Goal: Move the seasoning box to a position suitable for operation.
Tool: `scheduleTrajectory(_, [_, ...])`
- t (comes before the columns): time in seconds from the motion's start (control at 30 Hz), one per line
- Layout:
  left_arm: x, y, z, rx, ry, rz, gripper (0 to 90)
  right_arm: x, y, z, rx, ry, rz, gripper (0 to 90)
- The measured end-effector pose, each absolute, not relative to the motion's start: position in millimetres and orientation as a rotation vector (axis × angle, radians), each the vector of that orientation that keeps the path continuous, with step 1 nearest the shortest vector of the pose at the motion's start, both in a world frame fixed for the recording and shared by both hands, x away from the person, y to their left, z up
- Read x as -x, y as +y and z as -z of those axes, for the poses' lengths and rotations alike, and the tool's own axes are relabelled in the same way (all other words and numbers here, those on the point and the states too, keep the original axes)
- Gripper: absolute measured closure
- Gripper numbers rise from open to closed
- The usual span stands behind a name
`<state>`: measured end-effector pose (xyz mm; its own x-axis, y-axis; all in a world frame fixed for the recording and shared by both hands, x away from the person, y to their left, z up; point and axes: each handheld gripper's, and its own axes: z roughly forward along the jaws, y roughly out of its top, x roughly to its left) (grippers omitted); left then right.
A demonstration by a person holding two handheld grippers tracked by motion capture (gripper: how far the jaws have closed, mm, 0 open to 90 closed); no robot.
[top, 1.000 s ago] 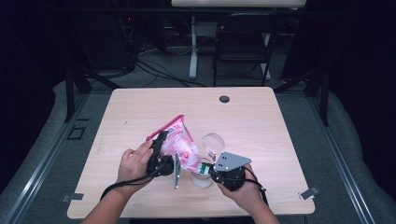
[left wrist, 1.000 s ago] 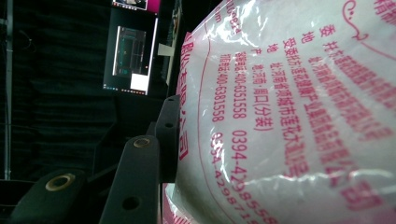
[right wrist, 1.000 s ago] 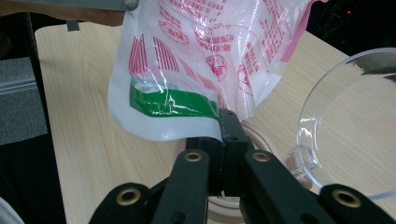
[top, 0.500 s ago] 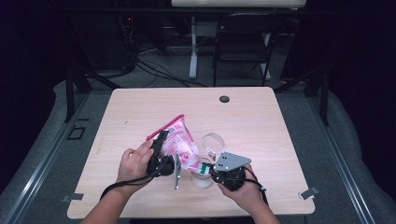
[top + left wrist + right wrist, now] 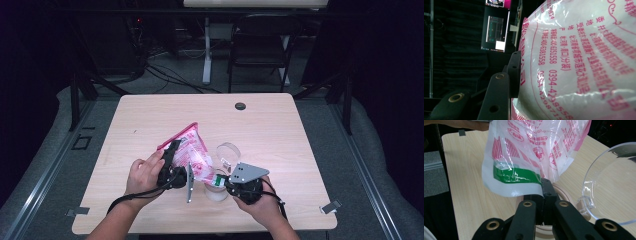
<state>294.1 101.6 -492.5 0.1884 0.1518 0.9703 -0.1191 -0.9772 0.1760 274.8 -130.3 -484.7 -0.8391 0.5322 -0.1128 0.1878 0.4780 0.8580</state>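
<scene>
A white plastic bag (image 5: 191,152) printed in pink, partly full of white powder, is held tilted above the table between both grippers. My left gripper (image 5: 171,150) is shut on the bag's upper pink edge; in the left gripper view the bag (image 5: 584,62) lies against its jaws (image 5: 517,58). My right gripper (image 5: 220,180) is shut on the bag's lower corner by the green band (image 5: 516,175), its jaws (image 5: 546,184) pinched together. Under that corner stands a round wood-rimmed jar (image 5: 215,192), whose rim (image 5: 565,193) shows behind the jaws.
A clear round lid (image 5: 227,150) lies just right of the bag, large in the right gripper view (image 5: 614,185). A black grommet (image 5: 240,106) sits near the wooden table's (image 5: 280,130) far edge. A chair (image 5: 260,45) and cables are beyond it.
</scene>
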Motion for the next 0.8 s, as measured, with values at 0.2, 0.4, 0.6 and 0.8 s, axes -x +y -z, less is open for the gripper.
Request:
scheduleTrajectory(0.2, [-293.7, 101.5, 492.4, -2.247, 0.03, -1.877, 63.3, -274.6, -130.4, 484.6, -0.605, 2.364, -1.305, 90.0])
scheduleTrajectory(0.4, [-293.4, 101.4, 492.5, -2.252, 0.036, -1.87, 63.3, -274.6, -130.6, 484.5, -0.605, 2.362, -1.302, 90.0])
scheduleTrajectory(0.6, [-293.3, 101.6, 491.8, -2.242, 0.03, -1.878, 63.3, -274.5, -130.5, 484.6, -0.604, 2.36, -1.306, 90.0])
scheduleTrajectory(0.8, [-292.9, 101.8, 491.6, -2.234, 0.027, -1.885, 63.4, -274.5, -130.7, 484.3, -0.602, 2.36, -1.306, 90.0])
